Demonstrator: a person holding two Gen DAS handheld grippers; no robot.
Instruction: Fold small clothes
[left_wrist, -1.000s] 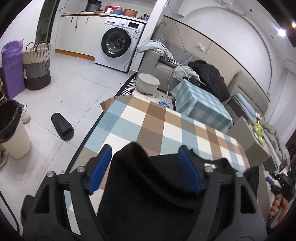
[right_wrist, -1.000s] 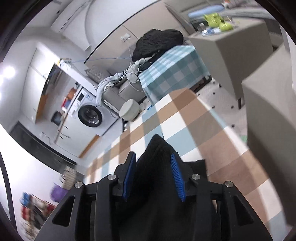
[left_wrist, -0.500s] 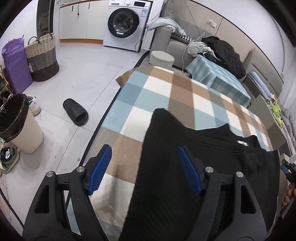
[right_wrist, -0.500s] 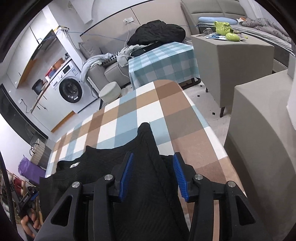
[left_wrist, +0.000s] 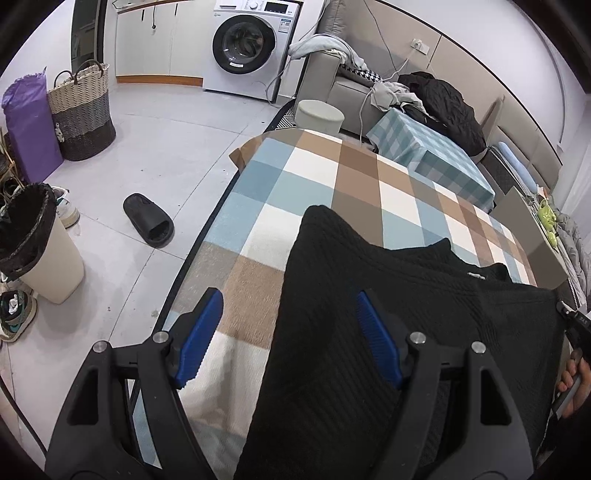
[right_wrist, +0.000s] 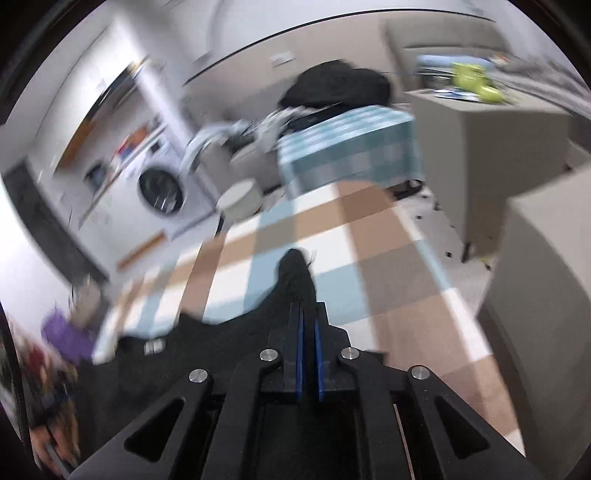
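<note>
Two grippers were over the checked cloth, and the near one to watch was the right gripper (right_wrist: 308, 332): its blue pads, spread either side of the fabric a moment before, had snapped together and were now pinching a thin ridge of the black knit top (right_wrist: 295, 280), a little peak of it poking out past the tips. That looked like the grab that starts the first fold, with one edge secured on the right. The right wrist view was smeared with motion, so how much cloth sat between the pads could not be told.

Across on the other side, the left gripper (left_wrist: 288, 332) stayed spread wide. Its right pad lay on the garment and its left pad hovered over bare cloth, so it straddled the top's left edge without squeezing anything. Both hands had sunk from a second earlier, and the top, then bunched up close under the left camera, now lay spread out on the tablecloth (left_wrist: 332, 173).

As for the top itself, it was dark and ribbed, lying mostly flat on the near half of the table, one corner pointing away, with a small white label (left_wrist: 474, 275) at the neckline.

Farther off stood a grey round stool (left_wrist: 319, 116), then the washing machine (left_wrist: 245, 44) against the back wall.
</note>
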